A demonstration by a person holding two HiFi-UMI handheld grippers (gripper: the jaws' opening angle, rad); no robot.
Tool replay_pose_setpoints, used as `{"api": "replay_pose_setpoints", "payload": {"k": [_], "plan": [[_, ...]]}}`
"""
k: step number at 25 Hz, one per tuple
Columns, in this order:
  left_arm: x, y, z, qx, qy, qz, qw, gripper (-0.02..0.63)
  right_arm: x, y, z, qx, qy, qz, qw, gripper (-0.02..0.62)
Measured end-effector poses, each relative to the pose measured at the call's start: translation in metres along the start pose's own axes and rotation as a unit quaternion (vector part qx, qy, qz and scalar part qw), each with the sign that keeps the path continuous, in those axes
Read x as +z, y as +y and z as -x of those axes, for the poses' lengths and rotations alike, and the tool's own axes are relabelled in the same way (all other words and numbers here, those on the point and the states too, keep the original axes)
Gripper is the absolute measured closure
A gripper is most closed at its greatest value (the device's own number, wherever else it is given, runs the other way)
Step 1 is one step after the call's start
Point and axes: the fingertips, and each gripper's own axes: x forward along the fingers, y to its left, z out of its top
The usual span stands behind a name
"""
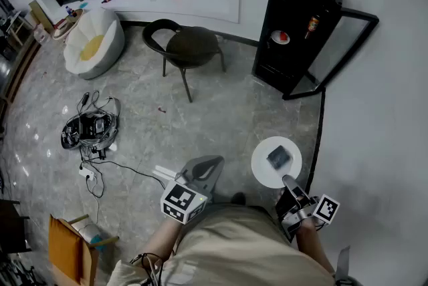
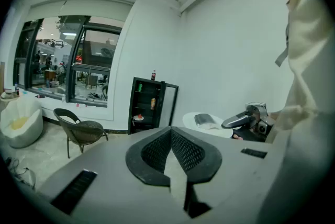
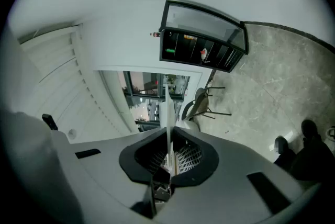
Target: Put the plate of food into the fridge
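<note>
A white plate (image 1: 267, 169) with a grey wrapped piece of food (image 1: 279, 158) on it hangs above the floor at the lower right of the head view. My right gripper (image 1: 289, 183) is shut on its near rim. In the right gripper view the plate (image 3: 168, 108) shows edge-on as a thin white line between the pads. The black fridge (image 1: 297, 21) stands against the far wall, its glass door (image 1: 348, 44) swung open, with cans and a small dish on its shelves. My left gripper (image 1: 215, 163) is held in front of my body, shut and empty. The left gripper view shows the plate (image 2: 205, 122) and the fridge (image 2: 148, 105).
A dark round chair (image 1: 190, 47) stands left of the fridge, with a white beanbag (image 1: 93, 44) beyond it. A tangle of gear and cables (image 1: 90, 129) lies on the marble floor at the left. A brown cardboard box (image 1: 67, 248) sits at the lower left.
</note>
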Motion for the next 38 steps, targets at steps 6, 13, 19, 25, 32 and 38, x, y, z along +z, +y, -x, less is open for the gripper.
{"api": "replay_pose_setpoints", "payload": {"k": [6,13,19,25,32,38], "plan": [[-0.005,0.033,0.021,0.02,-0.002,0.026,0.9995,0.597,-0.014,0.006,-0.021,-0.001,0.004,0.008,1.0,0.566],[0.004,0.056,0.022,0.009,-0.009,0.027,0.9995,0.598,-0.018,0.02,-0.044,0.006,-0.015,-0.021,1.0,0.565],[0.012,0.072,0.016,-0.015,-0.013,0.006,0.9998,0.598,-0.024,0.024,-0.059,-0.001,-0.03,-0.008,1.0,0.565],[0.015,0.091,0.018,-0.039,-0.016,0.012,0.999,0.598,-0.035,0.029,-0.071,-0.001,-0.05,0.0,0.999,0.565],[0.016,0.108,0.021,-0.061,-0.018,0.012,0.9979,0.598,-0.047,0.032,-0.078,-0.01,-0.07,-0.002,0.997,0.565],[0.015,0.109,0.025,-0.104,-0.016,0.018,0.9943,0.598,-0.053,0.038,-0.086,-0.001,-0.092,-0.024,0.995,0.565]]}}
